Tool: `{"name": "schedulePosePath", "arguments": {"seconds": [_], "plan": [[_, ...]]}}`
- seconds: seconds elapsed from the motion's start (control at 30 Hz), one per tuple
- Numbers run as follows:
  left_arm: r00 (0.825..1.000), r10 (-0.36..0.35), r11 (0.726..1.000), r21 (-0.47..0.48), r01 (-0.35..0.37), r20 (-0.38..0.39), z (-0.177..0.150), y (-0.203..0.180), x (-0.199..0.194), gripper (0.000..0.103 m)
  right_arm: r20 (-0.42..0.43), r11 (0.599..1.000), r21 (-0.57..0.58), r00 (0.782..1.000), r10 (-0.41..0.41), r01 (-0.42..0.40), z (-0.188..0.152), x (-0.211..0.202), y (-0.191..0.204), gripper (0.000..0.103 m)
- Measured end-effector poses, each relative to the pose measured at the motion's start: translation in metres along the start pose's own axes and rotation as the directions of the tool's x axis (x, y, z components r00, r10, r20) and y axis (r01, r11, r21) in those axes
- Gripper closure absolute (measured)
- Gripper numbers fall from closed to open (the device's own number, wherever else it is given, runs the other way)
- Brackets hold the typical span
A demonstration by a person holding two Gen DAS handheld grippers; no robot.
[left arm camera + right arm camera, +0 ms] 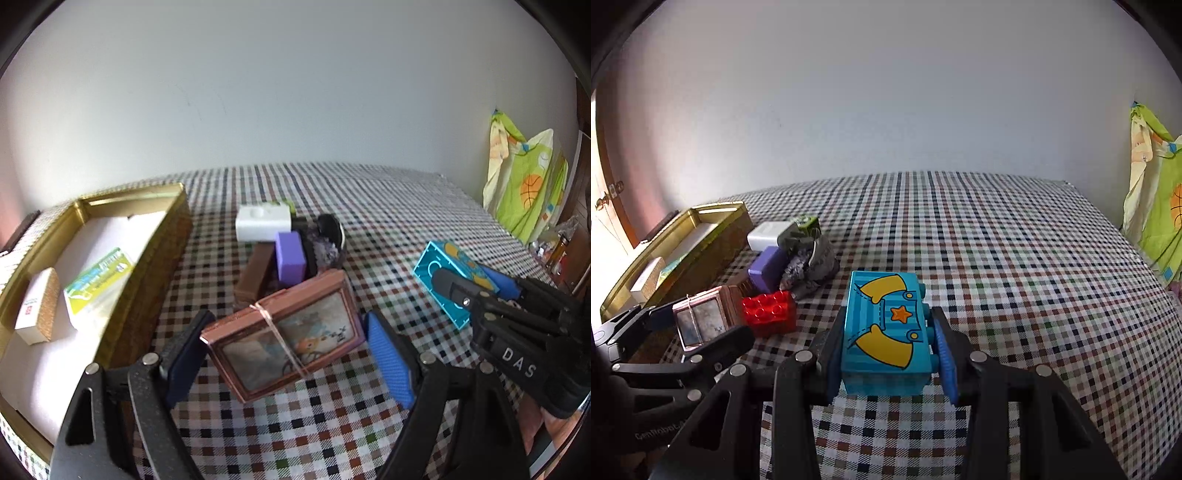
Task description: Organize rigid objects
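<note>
A flat pink box bound with a rubber band sits between the blue pads of my left gripper, and both pads press on its ends. The right wrist view shows the same pink box tilted in the left gripper. My right gripper is shut on a turquoise toy brick printed with yellow shapes and an orange star, held just over the checked cloth. From the left wrist view, that turquoise brick and right gripper lie to the right.
An open gold tin at the left holds a cork-sided white box and a green-yellow packet. Behind the pink box lie a white block, a purple block, a brown block and a red brick. Green cloth hangs at the far right.
</note>
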State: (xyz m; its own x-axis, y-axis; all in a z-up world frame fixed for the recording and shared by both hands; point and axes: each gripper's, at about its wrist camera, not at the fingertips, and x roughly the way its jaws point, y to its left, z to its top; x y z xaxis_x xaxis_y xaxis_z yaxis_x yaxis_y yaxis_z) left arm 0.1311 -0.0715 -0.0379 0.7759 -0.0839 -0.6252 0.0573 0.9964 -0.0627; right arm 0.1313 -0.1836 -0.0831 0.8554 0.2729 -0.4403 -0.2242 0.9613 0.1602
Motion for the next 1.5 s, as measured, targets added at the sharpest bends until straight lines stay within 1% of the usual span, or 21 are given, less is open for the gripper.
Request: {"name": "schedulePosePath", "arguments": {"seconds": [0.17,0.33,0.5,0.97,1.3,1.5], "plan": [[0.997,0.001,1.000,-0.021,0.001,0.081,-0.001,0.007,-0.017,0.020,0.047,0.999,0.009,0.998,0.030,-0.031,0.000,-0.007,0.001,0.058],[0.987,-0.004,0.999,-0.038,0.010,0.158,-0.003,0.012,-0.032,0.020,0.139,0.997,0.030,0.988,0.069,-0.074,-0.001,-0.021,0.003,0.058],[0.978,0.005,1.000,-0.019,-0.001,0.208,-0.003,0.006,-0.039,0.020,0.186,0.997,0.025,0.980,0.067,-0.073,-0.002,-0.028,0.009,0.058],[0.961,0.037,0.999,-0.007,-0.037,0.273,-0.005,0.004,-0.050,0.020,0.266,0.999,0.020,0.964,0.029,-0.036,-0.006,-0.043,0.016,0.058],[0.950,0.057,0.998,-0.001,-0.060,0.307,-0.010,0.003,-0.057,0.020,0.288,0.999,0.027,0.957,0.020,-0.029,-0.006,-0.048,0.015,0.058],[0.944,0.072,0.997,-0.007,-0.073,0.323,-0.010,0.005,-0.060,0.020,0.313,0.999,0.027,0.950,0.013,-0.022,-0.007,-0.052,0.017,0.058]]}}
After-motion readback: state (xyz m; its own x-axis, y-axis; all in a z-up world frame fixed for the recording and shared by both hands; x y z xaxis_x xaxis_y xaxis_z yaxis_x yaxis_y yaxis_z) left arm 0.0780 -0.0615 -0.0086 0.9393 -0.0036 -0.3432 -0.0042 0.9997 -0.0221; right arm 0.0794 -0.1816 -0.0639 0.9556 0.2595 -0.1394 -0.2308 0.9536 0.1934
